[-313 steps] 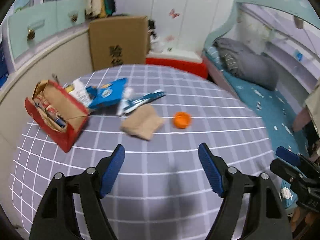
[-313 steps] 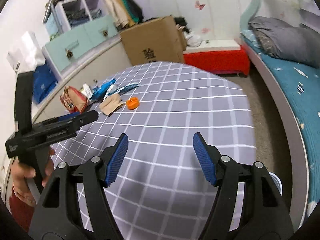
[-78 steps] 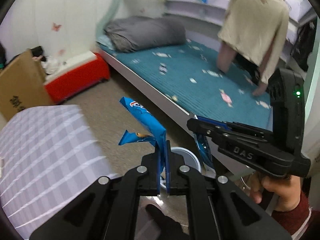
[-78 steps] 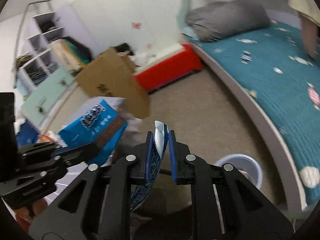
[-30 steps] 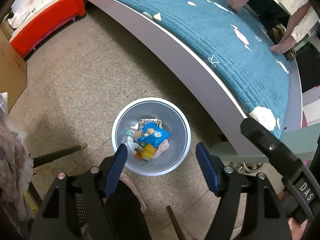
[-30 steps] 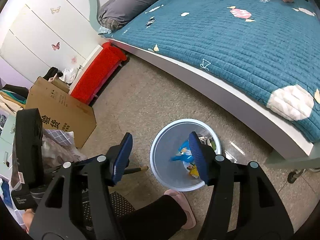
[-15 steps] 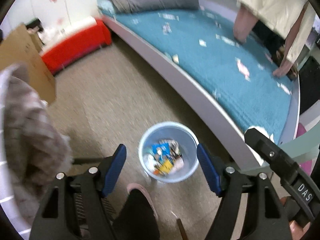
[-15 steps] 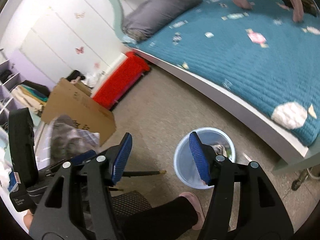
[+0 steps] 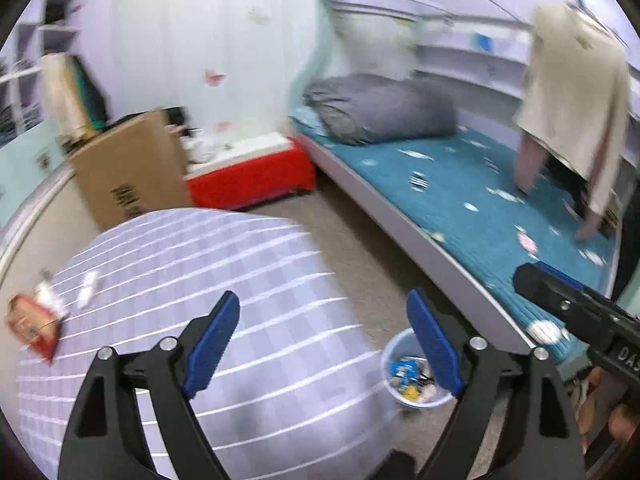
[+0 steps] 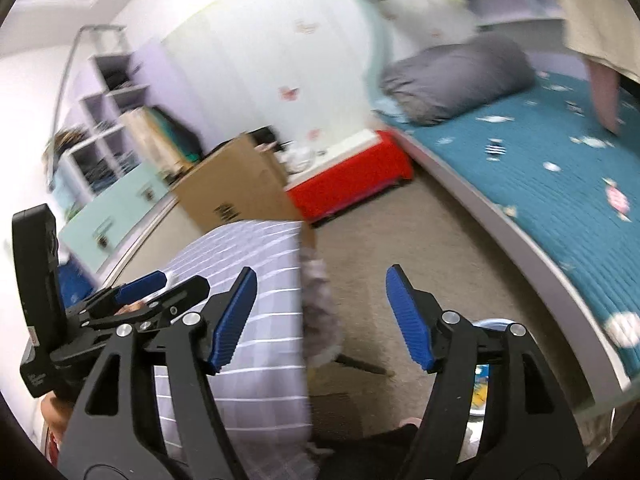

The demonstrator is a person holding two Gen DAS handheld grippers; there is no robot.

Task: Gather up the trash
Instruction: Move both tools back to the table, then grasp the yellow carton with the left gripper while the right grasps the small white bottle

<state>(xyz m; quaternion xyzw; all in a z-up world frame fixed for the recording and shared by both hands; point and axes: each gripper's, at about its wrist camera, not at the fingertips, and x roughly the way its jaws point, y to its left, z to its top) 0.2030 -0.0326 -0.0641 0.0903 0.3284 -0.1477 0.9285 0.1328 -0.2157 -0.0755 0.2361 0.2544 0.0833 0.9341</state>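
Tongs on both sides are wide open and empty: left tongs (image 9: 322,336), right tongs (image 10: 320,320). Wrappers each was clamped on a couple of seconds ago are gone from the blue pads and now lie in the bin (image 9: 416,376), which sits on the floor between the tabletop (image 9: 180,280) and the bed (image 9: 460,200). A second ago both cameras looked down into the bin; now both are swung up and back toward the tabletop, frames motion-blurred. Judgement: one drop-off round is done and the return trip for more is under way. Remaining trash is at the tabletop's far left: a red snack bag (image 9: 32,326) and a small white scrap (image 9: 86,290) just beside it. Right tongs also show at the left view's edge, well clear of the bin.
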